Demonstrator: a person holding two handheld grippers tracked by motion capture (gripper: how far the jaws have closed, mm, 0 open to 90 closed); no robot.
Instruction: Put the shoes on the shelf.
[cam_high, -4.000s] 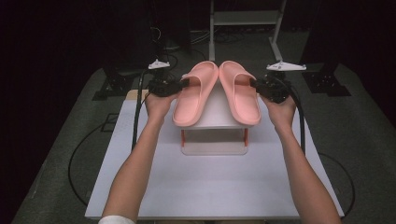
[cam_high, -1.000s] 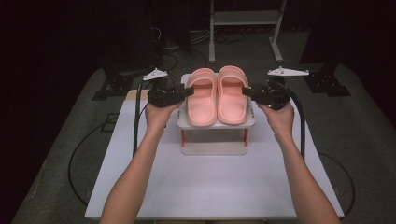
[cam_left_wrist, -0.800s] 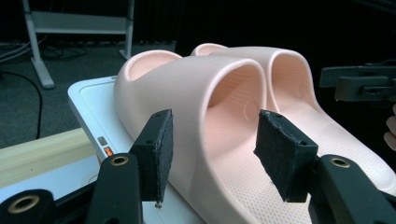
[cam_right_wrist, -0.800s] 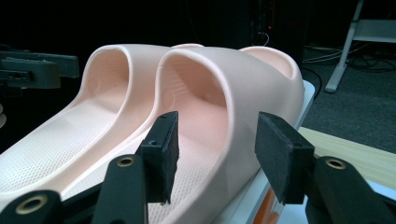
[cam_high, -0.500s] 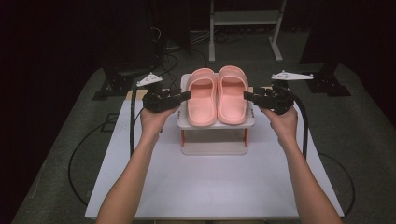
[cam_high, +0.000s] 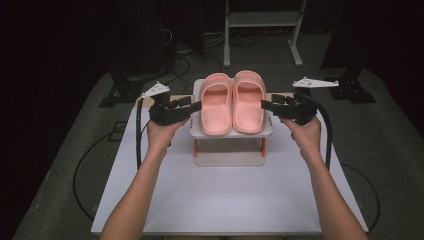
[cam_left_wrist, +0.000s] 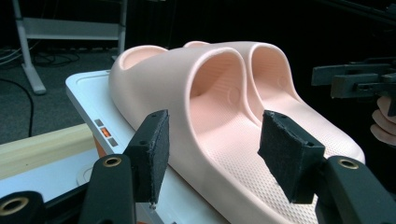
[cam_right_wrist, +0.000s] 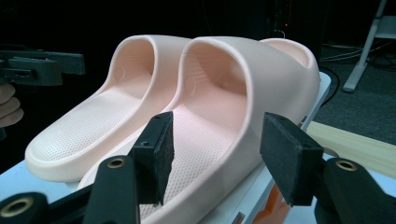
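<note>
Two pink slippers lie side by side, toes away from me, on the top of a small white stand (cam_high: 230, 134) with orange legs. The left slipper (cam_high: 216, 102) (cam_left_wrist: 205, 107) has my left gripper (cam_high: 192, 106) (cam_left_wrist: 212, 154) just beside its outer edge, open and holding nothing. The right slipper (cam_high: 248, 100) (cam_right_wrist: 233, 93) has my right gripper (cam_high: 265, 106) (cam_right_wrist: 215, 154) beside its outer edge, also open and empty. Each gripper view looks across both slippers to the other gripper beyond: the right gripper (cam_left_wrist: 355, 79) and the left gripper (cam_right_wrist: 37, 65).
The stand sits at the far middle of a white table board (cam_high: 225, 200). Behind the table a metal rack (cam_high: 260, 20) stands on the dark floor. Black cables (cam_high: 80, 170) loop off the table's left side, and the right gripper's cable (cam_high: 327, 135) hangs by the wrist.
Four seconds ago the slippers were splayed apart in the grippers. Now they lie parallel on the stand, both grippers have let go, and both have drawn slightly outward.
</note>
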